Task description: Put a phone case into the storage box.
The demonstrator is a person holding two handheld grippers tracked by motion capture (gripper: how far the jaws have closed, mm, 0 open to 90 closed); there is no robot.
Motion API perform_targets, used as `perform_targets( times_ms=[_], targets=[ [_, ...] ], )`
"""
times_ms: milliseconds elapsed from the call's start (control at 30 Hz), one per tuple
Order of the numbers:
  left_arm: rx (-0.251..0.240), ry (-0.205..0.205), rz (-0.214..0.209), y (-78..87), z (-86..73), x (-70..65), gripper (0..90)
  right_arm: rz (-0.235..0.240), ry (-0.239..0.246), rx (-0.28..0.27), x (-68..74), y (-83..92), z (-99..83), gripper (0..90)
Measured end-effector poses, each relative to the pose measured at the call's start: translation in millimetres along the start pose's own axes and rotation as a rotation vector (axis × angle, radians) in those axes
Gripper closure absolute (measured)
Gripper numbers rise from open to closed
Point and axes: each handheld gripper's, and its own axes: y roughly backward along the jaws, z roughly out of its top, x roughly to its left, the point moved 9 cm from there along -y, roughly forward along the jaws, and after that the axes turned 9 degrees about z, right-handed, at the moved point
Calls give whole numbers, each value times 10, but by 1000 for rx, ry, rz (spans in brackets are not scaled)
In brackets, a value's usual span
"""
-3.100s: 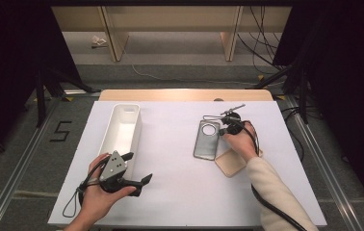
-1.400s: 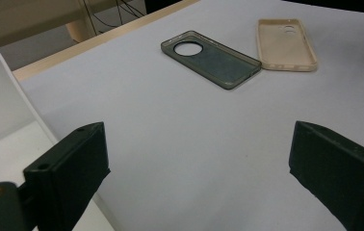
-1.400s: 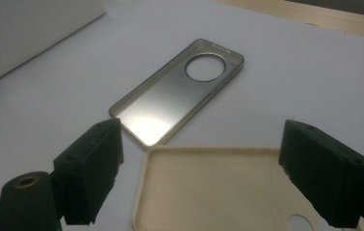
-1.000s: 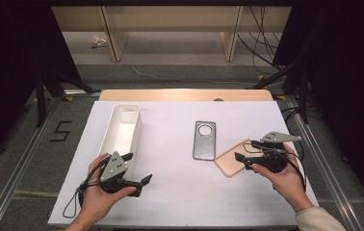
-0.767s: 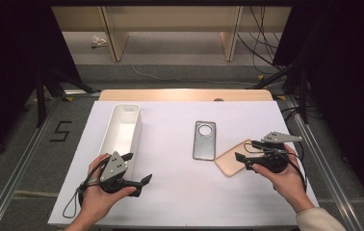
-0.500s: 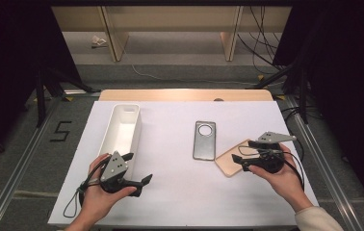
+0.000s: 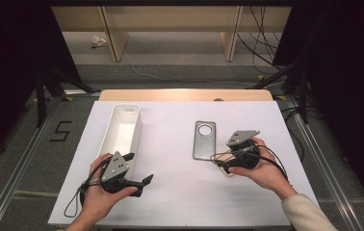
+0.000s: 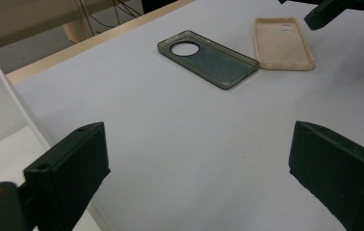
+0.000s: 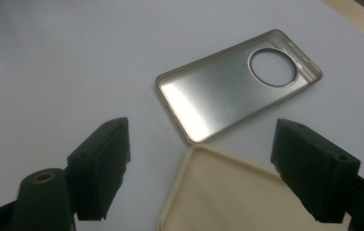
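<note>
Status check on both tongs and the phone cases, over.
Left tongs open, idle. Right tongs open, closing over beige case. Grey case alongside, touching it.

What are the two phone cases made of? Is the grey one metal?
The grey case looks like see-through smoky plastic, glossy; the table shows through it in the left gripper view. The beige case looks like soft matte rubber or silicone, with rounded edges.

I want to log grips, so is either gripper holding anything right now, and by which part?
Nothing is held. The right gripper is open over the end of the beige soft phone case; the left gripper is open over bare table.
</note>
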Motion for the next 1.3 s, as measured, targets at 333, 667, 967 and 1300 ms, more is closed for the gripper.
perform_targets(
  times_ms=[333,667,967,1300],
  targets=[
    [-1,1,-2,1,0,-4,62,55,137,230,6,-441,92,332],
    [-3,2,-6,2,5,-7,62,84,227,439,-53,-786,48,382],
    [-3,1,-8,1,4,-14,62,80,280,522,-117,-876,99,391],
    [-2,0,-10,-2,1,-16,62,83,299,571,-155,-906,136,400]
  ],
)
